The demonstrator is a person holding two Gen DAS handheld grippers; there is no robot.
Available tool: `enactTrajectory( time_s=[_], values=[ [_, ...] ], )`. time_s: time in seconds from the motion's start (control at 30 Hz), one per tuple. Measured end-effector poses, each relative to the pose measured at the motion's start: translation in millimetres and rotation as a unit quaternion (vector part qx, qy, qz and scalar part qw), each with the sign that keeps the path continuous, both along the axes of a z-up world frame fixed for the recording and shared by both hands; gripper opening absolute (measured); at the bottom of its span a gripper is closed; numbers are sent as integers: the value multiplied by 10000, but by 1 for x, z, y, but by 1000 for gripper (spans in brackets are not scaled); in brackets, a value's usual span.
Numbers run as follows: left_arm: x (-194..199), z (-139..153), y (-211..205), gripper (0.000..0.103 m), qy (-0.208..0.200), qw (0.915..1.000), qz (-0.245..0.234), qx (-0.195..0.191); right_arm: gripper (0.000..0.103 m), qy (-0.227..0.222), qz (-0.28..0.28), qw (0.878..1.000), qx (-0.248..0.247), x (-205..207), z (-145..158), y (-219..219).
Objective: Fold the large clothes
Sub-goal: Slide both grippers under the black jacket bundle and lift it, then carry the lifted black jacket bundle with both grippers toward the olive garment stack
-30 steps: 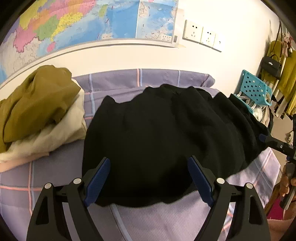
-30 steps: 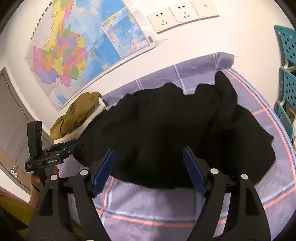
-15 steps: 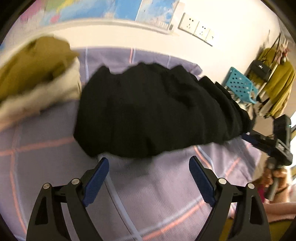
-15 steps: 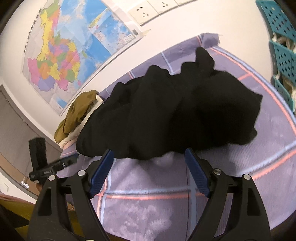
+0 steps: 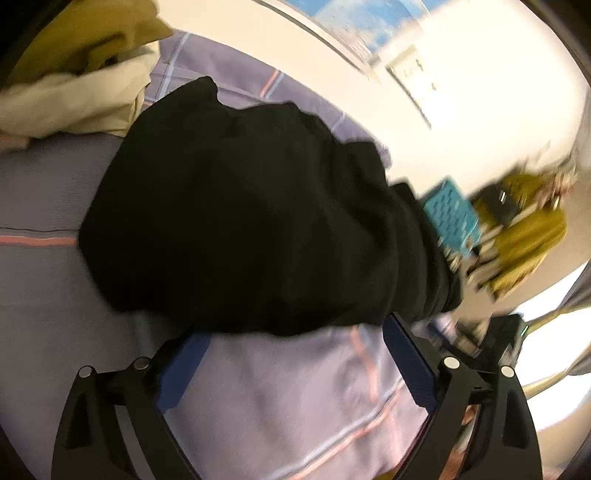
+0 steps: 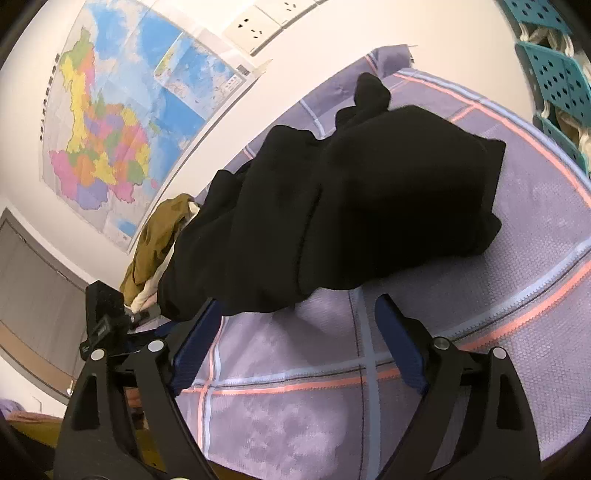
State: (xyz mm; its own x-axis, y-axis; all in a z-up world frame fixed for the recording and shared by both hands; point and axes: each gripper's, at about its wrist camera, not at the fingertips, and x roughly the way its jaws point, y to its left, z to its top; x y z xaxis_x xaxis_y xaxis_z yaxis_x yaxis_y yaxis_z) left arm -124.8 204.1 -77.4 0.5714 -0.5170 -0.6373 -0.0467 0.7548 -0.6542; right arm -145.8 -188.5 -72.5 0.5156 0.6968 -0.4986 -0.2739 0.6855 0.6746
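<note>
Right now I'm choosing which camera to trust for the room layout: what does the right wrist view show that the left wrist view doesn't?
Only the right wrist view shows the coloured wall map sharply, the grey door and the left gripper itself, low at the left.

Only the left wrist view, which is blurred, shows the mustard clothes hanging at the right.

Both show the black garment lying on the purple checked sheet, the olive and cream pile beside it, a teal perforated rack and wall sockets. Each view's own gripper is open; the right gripper holds nothing.
</note>
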Motion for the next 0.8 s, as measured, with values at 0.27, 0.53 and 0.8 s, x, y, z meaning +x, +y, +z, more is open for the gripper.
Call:
enactTrajectory(
  time_s=[0.27,0.53,0.8],
  values=[
    [41,-1,8,95,-45,9991,258,-343,88,5,-175,9998,16,13,1,3],
    [65,4,0,88,25,9994,309,125,98,100,-699,9975,44,39,4,13],
    [66,4,7,83,126,9986,322,394,96,612,-1415,9876,284,28,1,2]
  ],
)
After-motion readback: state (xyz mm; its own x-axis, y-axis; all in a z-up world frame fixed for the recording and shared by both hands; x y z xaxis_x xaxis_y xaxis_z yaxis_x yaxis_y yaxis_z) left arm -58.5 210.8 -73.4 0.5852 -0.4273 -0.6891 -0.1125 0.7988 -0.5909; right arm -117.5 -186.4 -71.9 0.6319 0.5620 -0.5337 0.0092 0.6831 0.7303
